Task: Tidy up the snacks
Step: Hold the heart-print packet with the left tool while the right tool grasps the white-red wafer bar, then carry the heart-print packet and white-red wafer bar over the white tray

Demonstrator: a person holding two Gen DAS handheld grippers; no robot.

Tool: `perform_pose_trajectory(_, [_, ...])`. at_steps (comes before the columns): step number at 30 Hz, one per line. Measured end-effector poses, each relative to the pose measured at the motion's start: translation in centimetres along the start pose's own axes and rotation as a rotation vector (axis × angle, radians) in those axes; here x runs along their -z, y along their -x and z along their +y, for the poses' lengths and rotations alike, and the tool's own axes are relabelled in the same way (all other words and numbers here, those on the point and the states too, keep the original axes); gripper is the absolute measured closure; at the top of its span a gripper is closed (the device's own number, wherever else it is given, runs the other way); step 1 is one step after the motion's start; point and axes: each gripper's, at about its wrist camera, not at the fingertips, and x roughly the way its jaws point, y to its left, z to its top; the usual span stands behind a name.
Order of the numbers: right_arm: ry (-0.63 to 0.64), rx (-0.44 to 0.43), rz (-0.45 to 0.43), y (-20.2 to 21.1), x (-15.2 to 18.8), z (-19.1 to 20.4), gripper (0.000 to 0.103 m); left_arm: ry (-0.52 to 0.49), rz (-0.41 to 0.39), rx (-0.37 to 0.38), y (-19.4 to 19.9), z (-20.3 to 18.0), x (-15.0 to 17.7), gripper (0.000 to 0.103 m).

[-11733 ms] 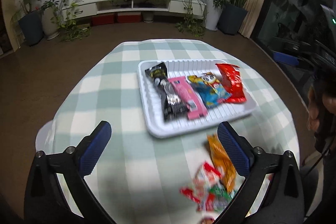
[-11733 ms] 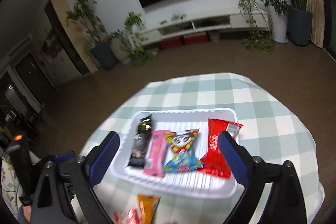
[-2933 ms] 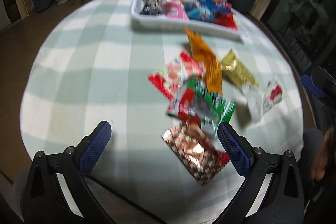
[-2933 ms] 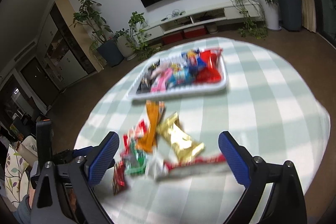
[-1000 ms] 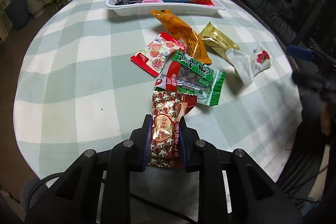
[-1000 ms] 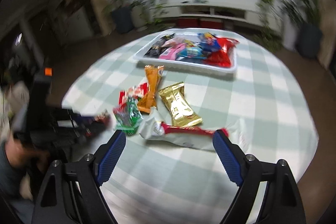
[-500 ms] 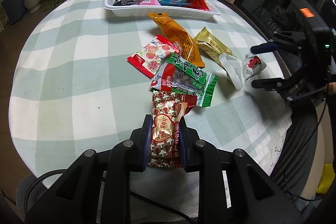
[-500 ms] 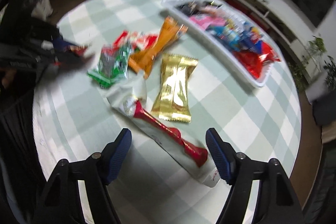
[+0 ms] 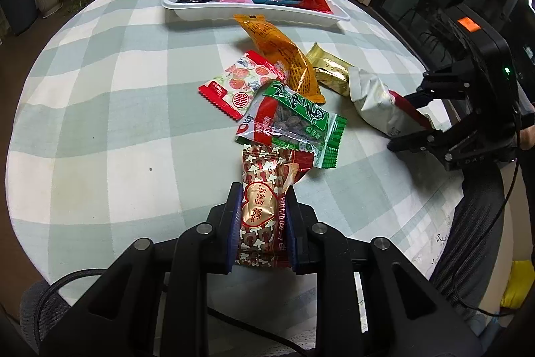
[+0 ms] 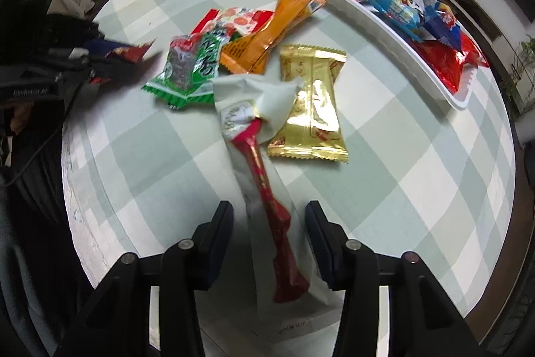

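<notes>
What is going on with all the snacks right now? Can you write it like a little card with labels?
left gripper: shut on the red-and-gold heart-print foil packet
right gripper: jaws have just been closing, straddling the long white-and-red wrapper, not pressing it yet
white plastic tray: holds several packets
loose on the green checked tablecloth: orange packet, gold packet, green-and-red packet

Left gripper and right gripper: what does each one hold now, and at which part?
Left gripper pinches the red mushroom-print packet at its near end. Right gripper holds nothing; its closing jaws straddle the white-and-red packet.
</notes>
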Motion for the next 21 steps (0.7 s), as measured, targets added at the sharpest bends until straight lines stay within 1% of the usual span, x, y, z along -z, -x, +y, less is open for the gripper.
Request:
perform_pose_trajectory(4, [-0.016, -0.001, 0.007, -0.1, -0.6, 0.2, 0.054, 0.002, 0.001, -0.001, 0.0, 0.2, -0.1, 0.083])
perform_pose_trajectory(8, [-0.075, -0.024, -0.001, -0.2, -0.9, 0.1, 0.052, 0.001, 0.006, 0.002, -0.1, 0.2, 0.0, 0.083])
perform_pose_trajectory(10, [-0.089, -0.013, -0.003, -0.2, -1.2, 0.0, 0.053, 0.0, 0.007, 0.003, -0.2, 0.1, 0.0, 0.083])
perform_pose_trajectory(13, [-0.102, 0.006, -0.004, -0.2, -1.6, 0.2, 0.058, -0.001, 0.006, 0.003, -0.2, 0.1, 0.0, 0.083])
perform_pose_trajectory(15, [-0.114, 0.006, -0.011, -0.1, -1.4, 0.6, 0.071, -0.001, 0.005, 0.004, -0.2, 0.1, 0.0, 0.083])
perform_pose_trajectory(18, [-0.141, 0.017, -0.028, 0.2, -0.9, 1.8, 0.076, 0.001, 0.006, 0.006, -0.2, 0.1, 0.0, 0.083])
perform_pose_trajectory(21, [-0.181, 0.0, -0.056, 0.4, -0.2, 1.9, 0.078, 0.001, 0.004, 0.008, -0.1, 0.1, 0.0, 0.083])
